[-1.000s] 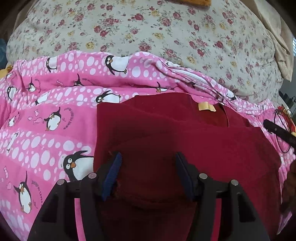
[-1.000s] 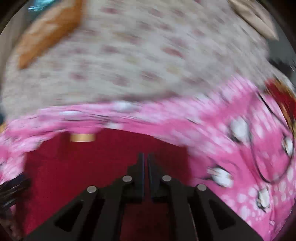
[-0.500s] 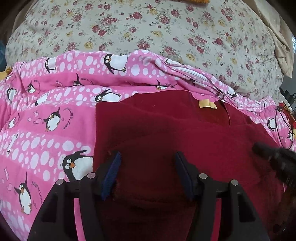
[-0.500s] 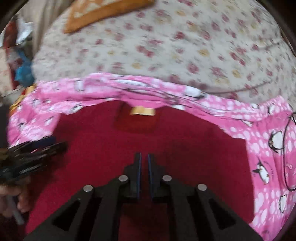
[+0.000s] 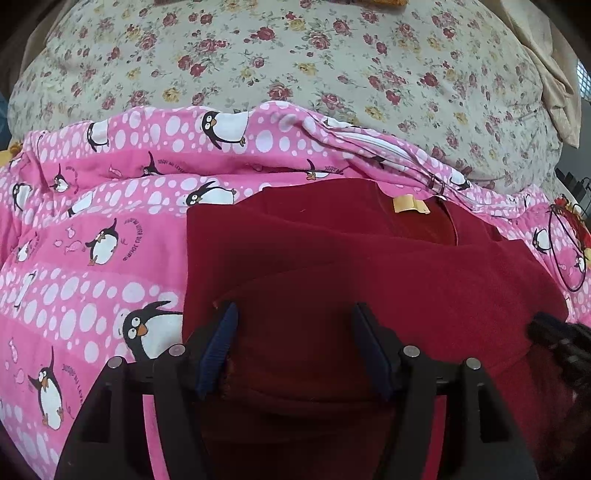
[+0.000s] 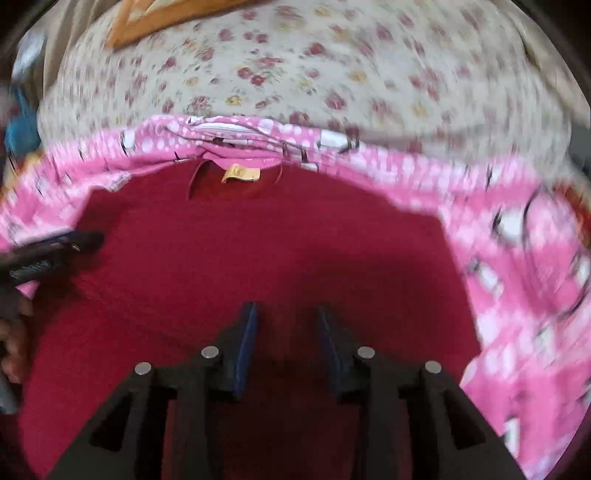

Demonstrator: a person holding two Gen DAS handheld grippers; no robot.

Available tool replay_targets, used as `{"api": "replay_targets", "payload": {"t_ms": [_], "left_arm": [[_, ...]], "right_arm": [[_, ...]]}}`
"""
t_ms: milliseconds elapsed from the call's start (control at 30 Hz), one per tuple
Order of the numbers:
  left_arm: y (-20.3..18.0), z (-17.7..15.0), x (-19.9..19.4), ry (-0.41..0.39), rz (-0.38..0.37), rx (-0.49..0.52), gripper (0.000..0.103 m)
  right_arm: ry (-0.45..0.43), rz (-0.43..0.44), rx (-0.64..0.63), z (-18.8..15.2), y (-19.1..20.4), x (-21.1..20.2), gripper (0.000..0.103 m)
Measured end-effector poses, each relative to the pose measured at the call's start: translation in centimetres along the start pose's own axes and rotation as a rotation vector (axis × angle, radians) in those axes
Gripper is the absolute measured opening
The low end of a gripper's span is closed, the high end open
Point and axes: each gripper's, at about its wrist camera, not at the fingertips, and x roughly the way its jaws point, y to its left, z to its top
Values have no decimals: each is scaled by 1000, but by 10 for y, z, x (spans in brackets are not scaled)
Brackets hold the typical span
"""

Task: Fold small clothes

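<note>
A dark red garment [image 5: 332,258] with a yellow neck label [image 5: 408,205] lies on a pink penguin-print blanket [image 5: 92,240]; its near part is folded over. My left gripper [image 5: 293,314] is open, its blue-padded jaws standing over the garment's near left edge, holding nothing. In the right wrist view the same red garment [image 6: 258,251] fills the middle, label [image 6: 240,173] at the far side. My right gripper [image 6: 286,314] is open just above the cloth. The left gripper's tip [image 6: 55,251] shows at the left edge, and the right gripper's tip [image 5: 557,336] shows at the left view's right edge.
A cream floral quilt [image 5: 295,55] lies behind the pink blanket. An orange cushion [image 6: 155,18] sits at the far back. A thin black loop of wire [image 5: 569,251] lies on the blanket to the right. The right wrist view is motion-blurred.
My right gripper went from shut to open and moved left over the red garment. My left gripper stayed open and still.
</note>
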Motion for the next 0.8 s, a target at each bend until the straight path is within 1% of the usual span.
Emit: {"api": "replay_targets", "payload": {"t_ms": [33, 67, 133, 167, 233, 267, 300, 333, 367, 400, 433, 500, 533, 633, 733, 800], "left_arm": [[0, -1, -2, -3, -3, -1, 48], [0, -1, -5, -9, -8, 1, 48], [-8, -3, -16, -41, -6, 32, 48], [-15, -5, -24, -66, -3, 60, 48], [-37, -11, -44, -108, -46, 115, 48], [-46, -15, -52, -120, -68, 127, 48], [-57, -22, -59, -133, -111, 120, 48], [-62, -27, -60, -130, -137, 109, 48], [-68, -31, -57, -109, -150, 104, 49], [-79, -39, -42, -48, -131, 131, 50], [-87, -44, -33, -21, -84, 169, 53], [-102, -46, -27, -22, 8, 250, 57], [-105, -46, -27, -25, 24, 258, 59], [-106, -46, -28, -29, 41, 266, 61], [-101, -46, -26, -23, 28, 251, 63], [-103, -48, -26, -24, 49, 264, 64]], "right_arm": [[-37, -20, 11, -4, -1, -15, 31], [-59, -14, 9, -9, -1, -23, 31], [-74, 18, 1, -25, 0, -40, 32], [-73, 14, -3, -36, 2, -46, 32], [-43, 15, -15, -48, 5, -45, 32], [-15, 4, -21, -54, 7, -41, 33], [-4, -16, -32, -58, 9, -37, 34], [-23, -37, -49, -62, 13, -35, 37], [-36, -66, -71, -63, 18, -33, 41], [-40, -88, -90, -63, 22, -30, 42], [-47, -107, -104, -63, 25, -30, 45], [-55, -113, -102, -66, 24, -30, 47], [-57, -110, -98, -66, 24, -31, 48], [-60, -98, -87, -67, 20, -32, 48], [-63, -110, -95, -67, 22, -32, 49], [-64, -112, -94, -67, 22, -32, 49]]}}
